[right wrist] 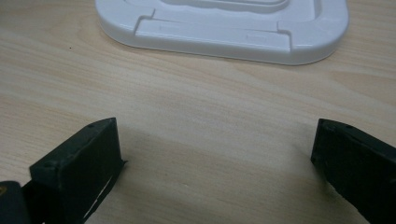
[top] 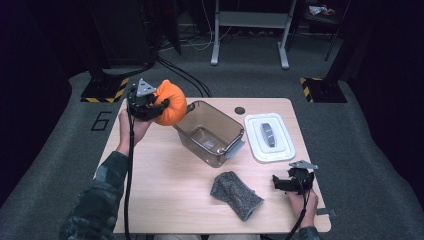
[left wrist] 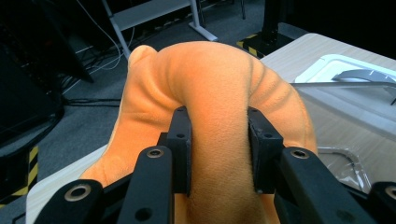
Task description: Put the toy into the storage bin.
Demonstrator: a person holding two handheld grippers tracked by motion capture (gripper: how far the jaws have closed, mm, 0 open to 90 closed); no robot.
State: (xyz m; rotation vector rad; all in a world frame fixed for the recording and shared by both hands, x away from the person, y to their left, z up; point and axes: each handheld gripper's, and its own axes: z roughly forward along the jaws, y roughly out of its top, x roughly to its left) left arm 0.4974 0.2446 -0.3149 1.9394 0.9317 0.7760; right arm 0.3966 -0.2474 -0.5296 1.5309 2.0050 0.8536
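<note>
The left hand-held gripper (top: 161,106) is clamped on an orange plush pumpkin (top: 171,103); in the left gripper view both black pads press into the soft body of the orange plush pumpkin (left wrist: 210,116), pinching a fold of fabric between them so that the plush bulges above and to either side. The toy is held clear of the tabletop (top: 165,175), at its far left corner, just beside the left rim of the clear brown container (top: 210,131). The pumpkin is nearly round, with no marked long axis; its ribbed seams arch over the top in the left gripper view, and a small nub at its upper left points away from the pads, toward the floor beyond the tabletop edge. The container stands open, mouth up, its long axis running diagonally from far left to near right. A white lid (top: 269,137) lies flat just to its right. A grey knitted cloth (top: 235,194) lies nearer the person, apart from the container. The right hand-held gripper (top: 287,183) rests low at the near right edge, jaws well apart with bare wood between them, facing the white lid (right wrist: 224,28).
</note>
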